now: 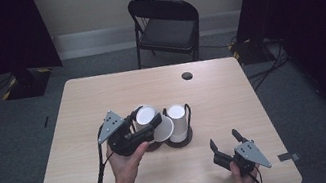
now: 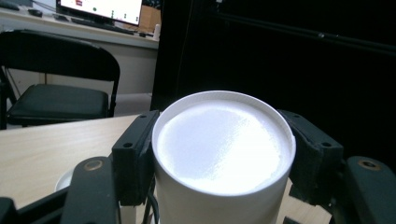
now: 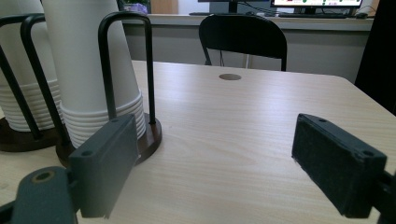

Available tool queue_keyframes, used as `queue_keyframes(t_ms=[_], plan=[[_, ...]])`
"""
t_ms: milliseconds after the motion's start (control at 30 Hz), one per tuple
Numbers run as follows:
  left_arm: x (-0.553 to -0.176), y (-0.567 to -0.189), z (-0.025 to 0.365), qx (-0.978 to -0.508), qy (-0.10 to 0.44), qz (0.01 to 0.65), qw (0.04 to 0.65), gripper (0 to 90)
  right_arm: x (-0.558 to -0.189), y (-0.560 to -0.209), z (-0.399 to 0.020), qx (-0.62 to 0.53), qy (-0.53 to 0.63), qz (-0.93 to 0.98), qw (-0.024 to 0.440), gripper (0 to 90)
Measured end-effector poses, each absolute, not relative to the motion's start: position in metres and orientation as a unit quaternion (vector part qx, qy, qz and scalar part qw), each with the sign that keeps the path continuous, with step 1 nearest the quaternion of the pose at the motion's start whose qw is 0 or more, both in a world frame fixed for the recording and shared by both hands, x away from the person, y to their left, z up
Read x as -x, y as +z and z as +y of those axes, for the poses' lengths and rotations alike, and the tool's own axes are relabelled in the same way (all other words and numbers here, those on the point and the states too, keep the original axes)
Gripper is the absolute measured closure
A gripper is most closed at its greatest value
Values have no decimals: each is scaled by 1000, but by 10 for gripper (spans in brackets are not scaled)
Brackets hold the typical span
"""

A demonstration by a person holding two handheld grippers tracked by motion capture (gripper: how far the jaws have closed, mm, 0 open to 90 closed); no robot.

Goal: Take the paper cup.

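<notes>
Paper cup (image 2: 223,154) is being pinched by its sides in the left gripper (image 1: 148,119), just above the stacks in the two holders (image 1: 180,140); the thin wall risks being crushed or slipping. The right gripper (image 1: 225,144) is being held spread, empty, on the table (image 1: 100,92)

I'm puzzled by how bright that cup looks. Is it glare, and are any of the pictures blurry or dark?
Left gripper view: the white cup between the jaws is overexposed, its bottom a bright patch, against a near-black backdrop. Right gripper view: evenly lit, the near jaws slightly soft, the cup stacks clear. High view: dim at both upper corners, the table evenly lit.
</notes>
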State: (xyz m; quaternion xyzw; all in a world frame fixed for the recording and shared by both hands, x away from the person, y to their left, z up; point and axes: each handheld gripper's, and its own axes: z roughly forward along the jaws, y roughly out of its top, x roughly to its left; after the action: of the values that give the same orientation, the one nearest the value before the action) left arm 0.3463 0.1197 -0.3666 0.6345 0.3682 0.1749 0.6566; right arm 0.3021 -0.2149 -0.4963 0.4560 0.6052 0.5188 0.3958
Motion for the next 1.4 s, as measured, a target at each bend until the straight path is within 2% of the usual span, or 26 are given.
queue_keyframes(t_ms=[433,533,700,1000,1133,1233,1400], plan=[[-341,-381,130,-621,144,389,666,338,-303,-495,-207,-460,485,619,412,150],[-342,-386,133,-622,139,392,663,339,-303,-495,-209,-443,508,625,394,148],[-342,-397,138,-613,117,406,668,339,-302,-495,-204,-423,507,641,392,148],[-340,-402,137,-600,78,407,684,339,-294,-489,-181,-368,540,673,347,180],[-338,-402,137,-595,46,398,697,339,-289,-483,-174,-341,570,673,325,230],[-339,-404,136,-591,16,388,707,339,-286,-478,-170,-319,591,672,311,304],[-339,-407,135,-592,6,390,705,339,-283,-472,-166,-290,614,672,297,377]])
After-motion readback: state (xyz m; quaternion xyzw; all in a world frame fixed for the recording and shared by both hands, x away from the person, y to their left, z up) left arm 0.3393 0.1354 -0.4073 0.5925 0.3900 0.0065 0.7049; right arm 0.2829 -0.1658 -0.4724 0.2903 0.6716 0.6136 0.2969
